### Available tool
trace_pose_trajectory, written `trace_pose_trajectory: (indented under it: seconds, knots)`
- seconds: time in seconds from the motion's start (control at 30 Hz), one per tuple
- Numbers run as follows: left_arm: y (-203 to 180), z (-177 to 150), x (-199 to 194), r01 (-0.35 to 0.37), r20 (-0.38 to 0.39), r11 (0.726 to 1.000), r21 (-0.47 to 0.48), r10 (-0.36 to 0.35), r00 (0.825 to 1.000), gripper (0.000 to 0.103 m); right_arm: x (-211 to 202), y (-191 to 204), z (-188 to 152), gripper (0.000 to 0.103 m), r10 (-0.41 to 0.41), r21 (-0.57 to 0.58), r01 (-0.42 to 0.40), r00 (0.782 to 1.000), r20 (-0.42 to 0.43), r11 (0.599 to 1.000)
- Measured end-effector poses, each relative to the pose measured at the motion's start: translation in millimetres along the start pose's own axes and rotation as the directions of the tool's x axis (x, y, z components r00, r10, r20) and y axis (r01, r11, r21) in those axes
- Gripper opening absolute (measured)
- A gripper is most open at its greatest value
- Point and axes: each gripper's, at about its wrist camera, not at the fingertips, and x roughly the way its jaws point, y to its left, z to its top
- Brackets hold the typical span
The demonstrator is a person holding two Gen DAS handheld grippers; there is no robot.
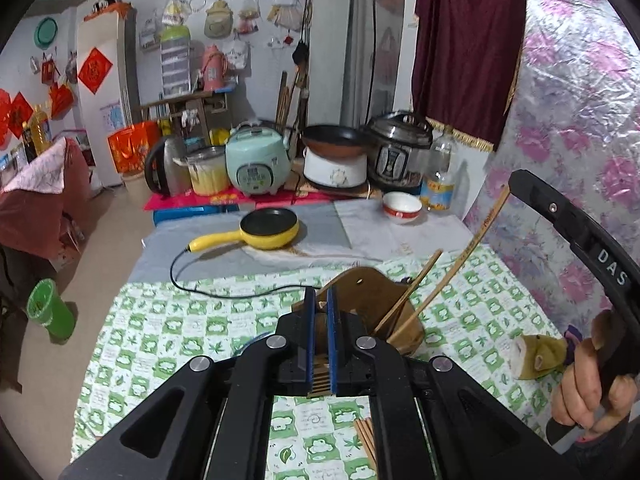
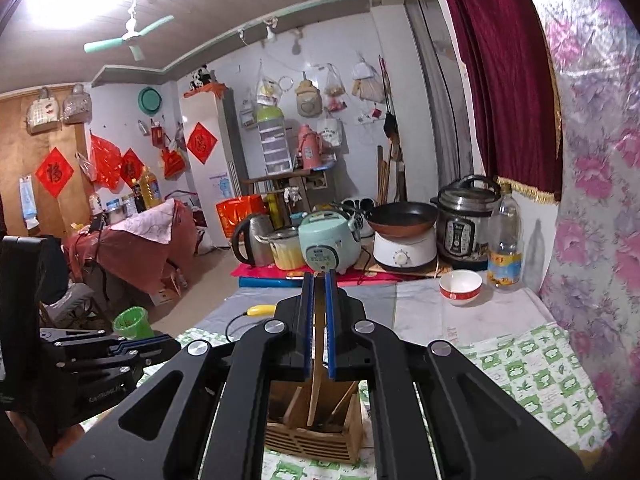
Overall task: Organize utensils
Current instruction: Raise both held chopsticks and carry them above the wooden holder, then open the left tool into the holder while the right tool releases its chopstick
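Blue pads of my left gripper (image 1: 321, 304) stand almost together, pressed on the top edge of the wooden holder (image 1: 362, 300) in front of it. My right gripper (image 2: 319, 308) is closed too, and a thin curved wooden stick (image 2: 318, 376) runs up between its pads; its lower end is down in the holder (image 2: 316, 432), seen below the gripper at 6 o'clock. In the left view this gripper's black body comes in at 3 o'clock, with my right hand (image 1: 588, 384) around its handle.

Two chopsticks (image 1: 408, 300) lean out of the holder toward 1 o'clock. More chopsticks (image 1: 366, 436) lie flat on the green and white checked cloth (image 1: 160, 340) under my left gripper, at 6 o'clock.

Further out, at 11 o'clock from the holder, a yellow pan (image 1: 270, 233) with a cord rests on a grey cloth. At 1 o'clock stands a white bowl (image 1: 402, 207) with a red band, and a plastic bottle (image 1: 438, 176) is just beside it. Behind them, at 12 o'clock, are a pale green rice cooker (image 1: 258, 160), a dark wok (image 1: 334, 138) on a white base, and a pressure cooker (image 1: 400, 148).
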Motion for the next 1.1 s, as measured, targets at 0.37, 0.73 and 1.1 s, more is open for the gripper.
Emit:
trace_pose_trajectory:
  seconds: [0.37,0.73,1.1]
  knots:
    - [12,-5,-8,-0.03,0.038,0.999,-0.035,0.031,0.999,0.063,2,-1,-15,0.016,0.015,0.007,-0.014,0.998,-0.056,1.0]
    - [6,-29,-102,-0.061,0.117,0.996,-0.068,0.069,0.991,0.08,-100,21,-6,0.037,0.041,-0.01,-0.04,0.999,0.02,0.999]
    - [-11,-100,-166,-0.076,0.147,0.996,-0.056,0.083,0.986,0.094,-205,36,-47,0.071,0.03,-0.048,-0.026,0.997,0.068,0.998]
